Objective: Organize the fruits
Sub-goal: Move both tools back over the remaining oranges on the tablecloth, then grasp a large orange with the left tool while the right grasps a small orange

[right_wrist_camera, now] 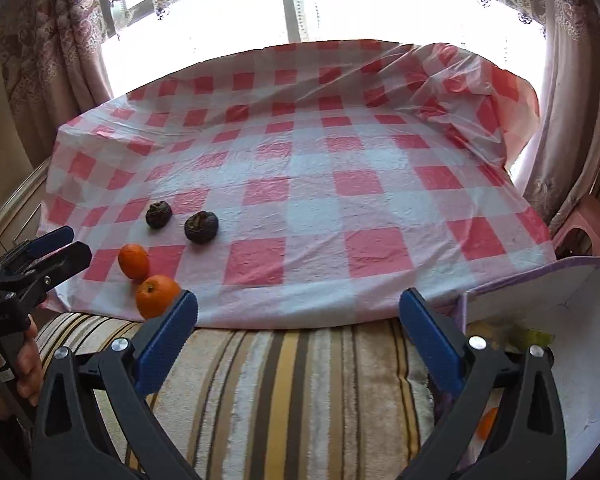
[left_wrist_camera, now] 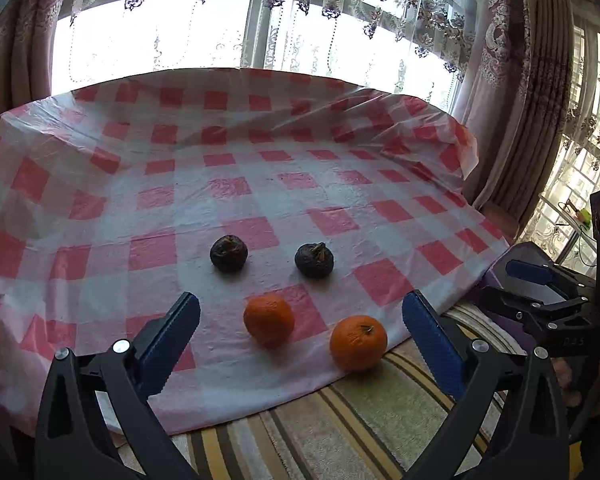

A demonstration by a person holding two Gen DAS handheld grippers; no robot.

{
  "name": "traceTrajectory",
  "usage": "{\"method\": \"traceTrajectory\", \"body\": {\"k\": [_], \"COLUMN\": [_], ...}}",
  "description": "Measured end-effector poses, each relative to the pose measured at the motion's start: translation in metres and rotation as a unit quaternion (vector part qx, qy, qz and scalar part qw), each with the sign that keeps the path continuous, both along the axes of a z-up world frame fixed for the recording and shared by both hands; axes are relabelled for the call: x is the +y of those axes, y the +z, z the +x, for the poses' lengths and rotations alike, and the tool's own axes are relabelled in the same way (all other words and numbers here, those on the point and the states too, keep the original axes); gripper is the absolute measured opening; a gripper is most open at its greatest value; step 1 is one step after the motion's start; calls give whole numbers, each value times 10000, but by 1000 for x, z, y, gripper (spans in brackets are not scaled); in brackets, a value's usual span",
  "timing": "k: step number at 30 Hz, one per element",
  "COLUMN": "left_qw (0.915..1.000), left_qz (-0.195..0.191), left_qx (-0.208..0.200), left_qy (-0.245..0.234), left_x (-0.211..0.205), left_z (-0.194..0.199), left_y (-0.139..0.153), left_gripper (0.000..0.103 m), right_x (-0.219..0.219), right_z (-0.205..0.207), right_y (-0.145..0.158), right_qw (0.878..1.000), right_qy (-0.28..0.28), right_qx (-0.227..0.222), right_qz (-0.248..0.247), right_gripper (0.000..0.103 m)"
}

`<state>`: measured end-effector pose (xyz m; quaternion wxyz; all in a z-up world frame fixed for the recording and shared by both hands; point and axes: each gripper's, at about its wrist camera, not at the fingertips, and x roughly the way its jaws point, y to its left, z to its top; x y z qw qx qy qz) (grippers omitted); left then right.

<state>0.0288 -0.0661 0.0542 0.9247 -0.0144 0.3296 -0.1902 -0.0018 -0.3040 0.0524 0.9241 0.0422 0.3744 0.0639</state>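
Note:
Two oranges (left_wrist_camera: 269,320) (left_wrist_camera: 358,343) and two dark wrinkled fruits (left_wrist_camera: 228,253) (left_wrist_camera: 314,260) lie on the red-and-white checked cloth (left_wrist_camera: 260,184). My left gripper (left_wrist_camera: 300,334) is open and empty, its blue pads on either side of the oranges, just short of them. My right gripper (right_wrist_camera: 298,338) is open and empty over the striped cover, right of the fruits. The same oranges (right_wrist_camera: 133,261) (right_wrist_camera: 156,295) and dark fruits (right_wrist_camera: 159,214) (right_wrist_camera: 201,227) show at the left of the right wrist view. The right gripper also shows at the right of the left wrist view (left_wrist_camera: 540,280).
A white box with purple trim (right_wrist_camera: 560,320) stands at the right of the right gripper, with a yellow-green fruit (right_wrist_camera: 512,336) and an orange (right_wrist_camera: 487,424) inside. A striped cover (right_wrist_camera: 280,392) lies in front of the cloth. Curtains and a bright window stand behind.

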Motion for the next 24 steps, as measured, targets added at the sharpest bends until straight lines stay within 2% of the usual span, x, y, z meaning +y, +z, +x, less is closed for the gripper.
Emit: {"method": "traceTrajectory", "body": {"k": [4,7,15,22,24], "left_qw": [9993,9980,9943,9893,9881], "left_qz": [-189,-282,-363,-616,-663], "left_qx": [294,562,999,1319,1377], "left_qy": [100,81,-126,-138,-157], "left_x": [20,23,19,24,24], "left_z": [6,13,30,48,52], "left_y": [-10,-18,-35,-49,-52], "left_gripper": [95,80,66,65,61], "right_x": [34,57,89,106,107], "right_z": [8,14,25,35,38], "right_y": [-5,-8,-21,-32,-35], "right_qw": [9988,9971,9933,9896,9895], "right_qy": [464,719,1048,1271,1268], "right_qx": [148,226,424,569,622], "right_qz": [-21,-109,-258,-359,-304], "right_gripper": [101,101,101,98,93]}}
